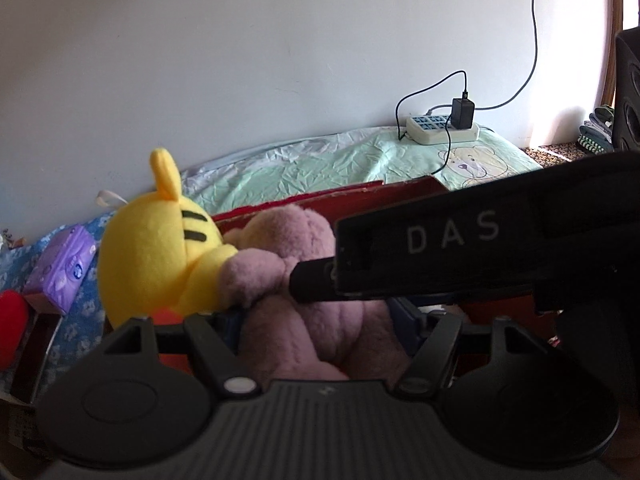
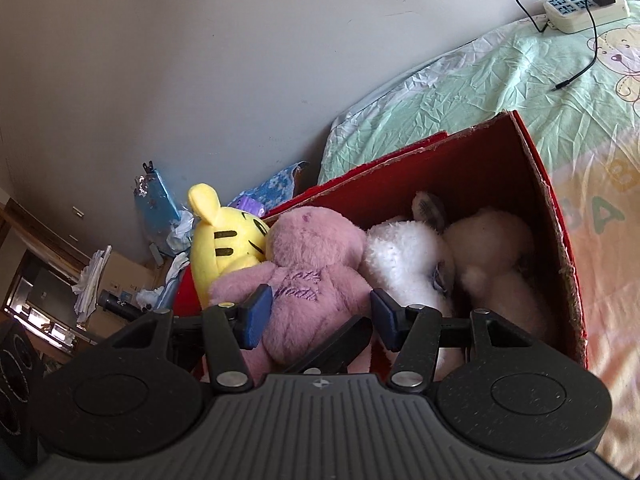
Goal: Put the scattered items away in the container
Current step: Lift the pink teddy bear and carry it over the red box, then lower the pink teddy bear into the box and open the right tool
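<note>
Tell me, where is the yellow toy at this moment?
In the right wrist view the yellow toy sits at the left end of the red box, pressed against the pink bear and far from the white toy.

We read "DAS" in white on the black bar (image 1: 452, 236). Purple stitched script on the pink plush (image 2: 304, 284) and pale letters on the sheet (image 2: 616, 208) stay unclear.

A bed (image 2: 460, 96) with a crumpled mint sheet (bear print) fills the right side; on it rest a red box (image 2: 560, 216) and, upper right, a power strip (image 2: 588, 8).
</note>
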The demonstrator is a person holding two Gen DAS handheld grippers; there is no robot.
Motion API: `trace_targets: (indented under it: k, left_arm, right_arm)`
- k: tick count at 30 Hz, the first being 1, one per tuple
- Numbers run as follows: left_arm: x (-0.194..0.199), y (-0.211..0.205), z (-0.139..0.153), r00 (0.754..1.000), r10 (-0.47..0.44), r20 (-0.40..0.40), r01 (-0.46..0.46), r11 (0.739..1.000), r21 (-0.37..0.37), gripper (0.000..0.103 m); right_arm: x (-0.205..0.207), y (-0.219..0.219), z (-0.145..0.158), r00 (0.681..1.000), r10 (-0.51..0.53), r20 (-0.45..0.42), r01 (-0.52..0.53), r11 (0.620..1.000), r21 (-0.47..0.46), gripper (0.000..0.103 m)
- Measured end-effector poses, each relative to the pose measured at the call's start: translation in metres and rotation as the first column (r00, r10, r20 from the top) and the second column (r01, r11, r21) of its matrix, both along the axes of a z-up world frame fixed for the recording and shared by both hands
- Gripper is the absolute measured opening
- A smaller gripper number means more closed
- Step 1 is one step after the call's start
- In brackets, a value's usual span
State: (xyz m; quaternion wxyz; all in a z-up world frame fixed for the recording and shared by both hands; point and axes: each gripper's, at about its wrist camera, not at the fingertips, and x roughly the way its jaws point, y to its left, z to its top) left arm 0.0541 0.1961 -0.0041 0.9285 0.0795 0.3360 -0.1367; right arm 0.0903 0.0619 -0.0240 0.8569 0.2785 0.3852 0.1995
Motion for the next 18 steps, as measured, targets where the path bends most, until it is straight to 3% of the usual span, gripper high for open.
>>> trace_targets:
  k: [4,18]
  left_arm:
    - [0.011,0.006,-0.007,1.000,-0.016,-0.026,0.015,0.999,-0.037,0.070]
    - [0.021,0.000,-0.010,0.997,-0.021,-0.069,0.017,0.999,-0.049,0.073]
  right_arm:
    - [0.003,0.005,-0.002,1.000,-0.025,0.001,0.025,0.999,-0.039,0.058]
    - [0.010,0.004,-0.005,0.998,-0.053,-0.018,0.051,0.996,-0.072,0.061]
